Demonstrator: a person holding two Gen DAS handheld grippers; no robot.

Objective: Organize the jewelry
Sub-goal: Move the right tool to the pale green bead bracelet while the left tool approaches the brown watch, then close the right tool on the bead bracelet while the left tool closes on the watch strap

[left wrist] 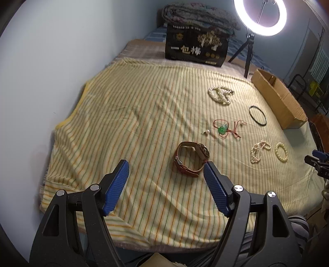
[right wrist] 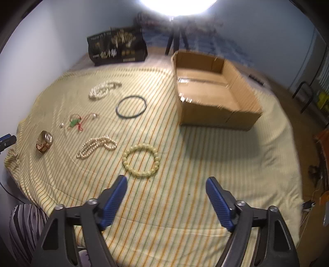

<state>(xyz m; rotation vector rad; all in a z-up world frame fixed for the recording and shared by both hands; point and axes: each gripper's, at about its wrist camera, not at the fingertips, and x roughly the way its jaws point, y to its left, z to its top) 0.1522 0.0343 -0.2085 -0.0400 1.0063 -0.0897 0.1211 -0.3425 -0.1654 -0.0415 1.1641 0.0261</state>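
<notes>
Jewelry lies on a striped cloth (left wrist: pixel 133 123). My left gripper (left wrist: pixel 166 164) is open and empty, just short of a brown-strap watch (left wrist: pixel 190 158) (right wrist: pixel 44 143). Beyond it lie a green pendant on red cord (left wrist: pixel 223 129) (right wrist: pixel 75 122), a small pearl charm (left wrist: pixel 206 132), a black ring bangle (left wrist: pixel 258 115) (right wrist: pixel 131 106), a pearl necklace pile (left wrist: pixel 221 94) (right wrist: pixel 103 89), a smaller pearl strand (left wrist: pixel 259 151) (right wrist: pixel 96 145) and a pale bead bracelet (left wrist: pixel 281 152) (right wrist: pixel 140 160). My right gripper (right wrist: pixel 166 180) is open and empty, just short of the bead bracelet. An open cardboard box (right wrist: pixel 213 90) (left wrist: pixel 277 98) stands at the right.
A black printed box (left wrist: pixel 195 48) (right wrist: pixel 118 47) stands at the back of the bed, with folded blankets (left wrist: pixel 197 16) on top. A ring light on a tripod (left wrist: pixel 260 18) stands behind the cardboard box. A wall runs along the left side.
</notes>
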